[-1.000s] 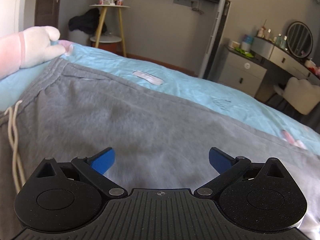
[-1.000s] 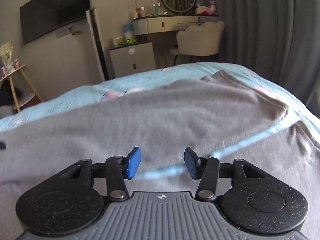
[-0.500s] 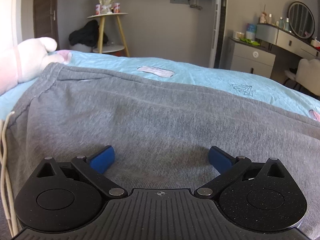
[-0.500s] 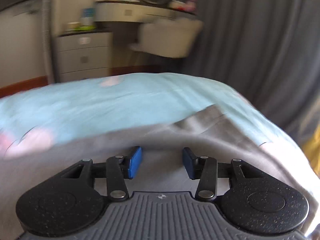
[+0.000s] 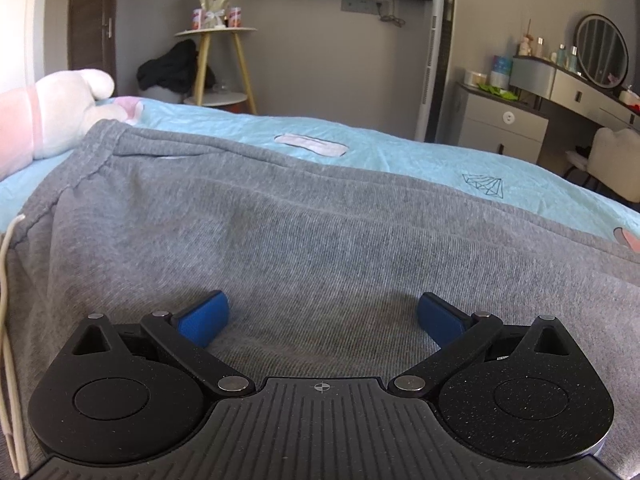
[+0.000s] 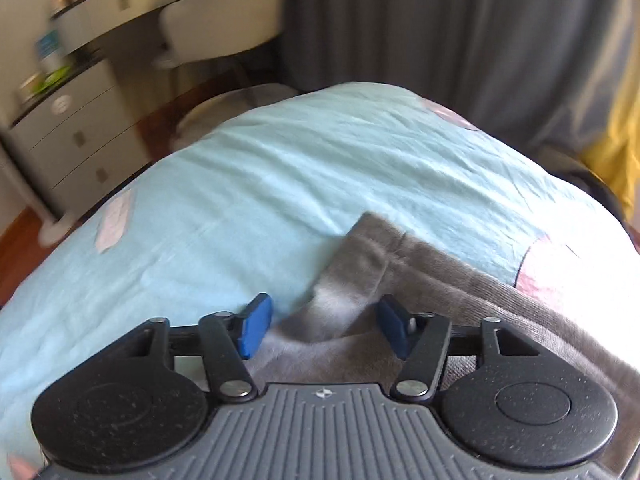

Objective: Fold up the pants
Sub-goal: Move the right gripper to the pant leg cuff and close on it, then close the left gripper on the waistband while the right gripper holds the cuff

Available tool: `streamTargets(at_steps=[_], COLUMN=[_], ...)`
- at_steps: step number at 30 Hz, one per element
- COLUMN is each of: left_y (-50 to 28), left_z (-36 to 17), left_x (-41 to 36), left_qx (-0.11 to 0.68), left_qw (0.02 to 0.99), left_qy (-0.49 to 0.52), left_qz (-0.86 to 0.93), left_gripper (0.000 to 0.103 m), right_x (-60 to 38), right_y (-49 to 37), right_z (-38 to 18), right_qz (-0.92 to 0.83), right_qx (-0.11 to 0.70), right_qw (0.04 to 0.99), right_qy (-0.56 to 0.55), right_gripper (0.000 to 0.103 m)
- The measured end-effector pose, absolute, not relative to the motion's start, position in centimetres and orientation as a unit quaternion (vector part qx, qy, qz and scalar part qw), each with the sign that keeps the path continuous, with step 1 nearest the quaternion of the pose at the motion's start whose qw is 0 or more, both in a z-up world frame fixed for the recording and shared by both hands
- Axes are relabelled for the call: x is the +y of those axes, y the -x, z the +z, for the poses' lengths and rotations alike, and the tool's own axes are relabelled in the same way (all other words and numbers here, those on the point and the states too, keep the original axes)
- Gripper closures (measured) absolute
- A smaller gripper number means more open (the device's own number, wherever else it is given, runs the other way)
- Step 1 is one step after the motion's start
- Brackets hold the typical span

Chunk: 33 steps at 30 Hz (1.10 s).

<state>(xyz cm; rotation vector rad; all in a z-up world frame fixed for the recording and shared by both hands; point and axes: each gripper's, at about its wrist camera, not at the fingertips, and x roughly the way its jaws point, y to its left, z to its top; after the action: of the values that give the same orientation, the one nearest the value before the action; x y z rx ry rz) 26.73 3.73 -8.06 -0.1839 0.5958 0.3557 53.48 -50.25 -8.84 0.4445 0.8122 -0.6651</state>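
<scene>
Pants, grey and soft, are lying spread across the light blue bedspread, and in the left wrist view I am looking along them toward the waistband at the far left. My left gripper is sitting low over the fabric with its blue fingertips standing wide apart and nothing between them but flat cloth, so it is gripping nothing. A white drawstring is trailing down the left edge of the view. Just beyond the waistband, a pink and white plush toy is resting on the bed. Behind the bed I am seeing a small round side table, a tall white fan against the wall, and a dressing table with a round mirror to the right.

In the right wrist view, which is blurring slightly, I am facing the leg end of the pants, lying on the bedspread near the foot of the bed. My right gripper is hovering at that cuff end with its blue fingertips parted; a raised fold of grey cloth is sitting in the gap, but the tips are not pressing on it. Grey curtains are hanging beyond the bed, with a chest of drawers at the left.
</scene>
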Motion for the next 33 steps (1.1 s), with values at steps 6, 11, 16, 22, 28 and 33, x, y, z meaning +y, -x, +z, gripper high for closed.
streamTargets(at_steps=[6, 11, 16, 22, 28, 33], left_y=[-26.6, -26.5, -26.5, -25.5, -24.0, -25.5], left_z=[-8.1, -8.1, -8.1, -7.5, -5.1, -3.4], left_x=[4.0, 4.4, 4.5, 5.7, 7.9, 11.3], left_qx=[0.289, 0.287, 0.285, 0.269, 0.272, 0.272], left_qw=[0.937, 0.937, 0.938, 0.940, 0.926, 0.897], left_qy=[0.097, 0.111, 0.114, 0.163, 0.255, 0.349], left_qz=[0.170, 0.163, 0.161, 0.133, 0.062, 0.014], left_gripper=[0.000, 0.000, 0.000, 0.000, 0.000, 0.000], right_x=[-51.7, -52.1, -51.3, -52.4, -54.4, -55.4], right_y=[-50.8, -41.3, -28.7, -19.4, -16.4, -16.3], right_z=[-7.2, -2.0, -0.9, -9.0, -12.6, -13.2], right_qz=[-0.308, -0.270, -0.259, -0.295, -0.257, -0.222], right_qx=[0.342, 0.242, 0.187, 0.223, 0.207, 0.200], right_qw=[0.857, 0.902, 0.912, 0.859, 0.830, 0.813], right_qy=[-0.234, -0.235, -0.257, -0.355, -0.450, -0.500], right_gripper=[0.097, 0.098, 0.098, 0.098, 0.091, 0.080])
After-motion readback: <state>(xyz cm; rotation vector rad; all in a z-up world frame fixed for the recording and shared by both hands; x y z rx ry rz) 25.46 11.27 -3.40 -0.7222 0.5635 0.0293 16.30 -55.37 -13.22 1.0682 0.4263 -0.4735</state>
